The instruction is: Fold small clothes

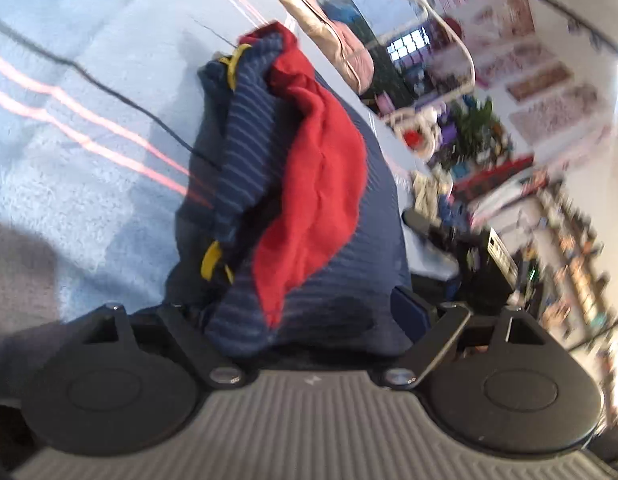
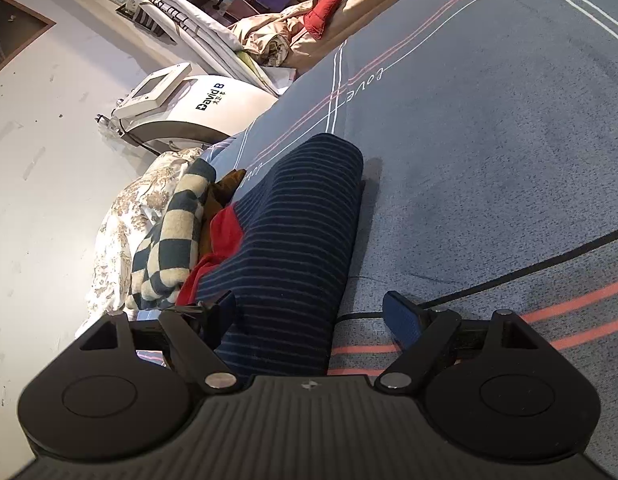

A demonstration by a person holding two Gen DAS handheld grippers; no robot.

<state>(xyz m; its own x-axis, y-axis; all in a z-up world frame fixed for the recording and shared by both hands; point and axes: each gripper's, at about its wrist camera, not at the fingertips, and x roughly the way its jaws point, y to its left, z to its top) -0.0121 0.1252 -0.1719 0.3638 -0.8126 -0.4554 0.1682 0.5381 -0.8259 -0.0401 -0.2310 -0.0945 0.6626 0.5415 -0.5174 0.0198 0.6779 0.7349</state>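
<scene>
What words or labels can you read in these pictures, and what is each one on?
"David B": on the white machine beside the bed; small characters below it are too small to read.
"love": stitched twice on the blue-grey bedsheet, seen upside down.
Wall posters in the left wrist view: too blurred to read.

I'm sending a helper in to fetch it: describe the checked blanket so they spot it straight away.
Start at the grey-blue bedspread with thin pink and white lines. At its edge beside the pale floor, next to the navy striped garment, lies a rumpled heap. The checked blanket is the one with dark teal and cream squares, unlike the brown floral fabric beside it.
</scene>
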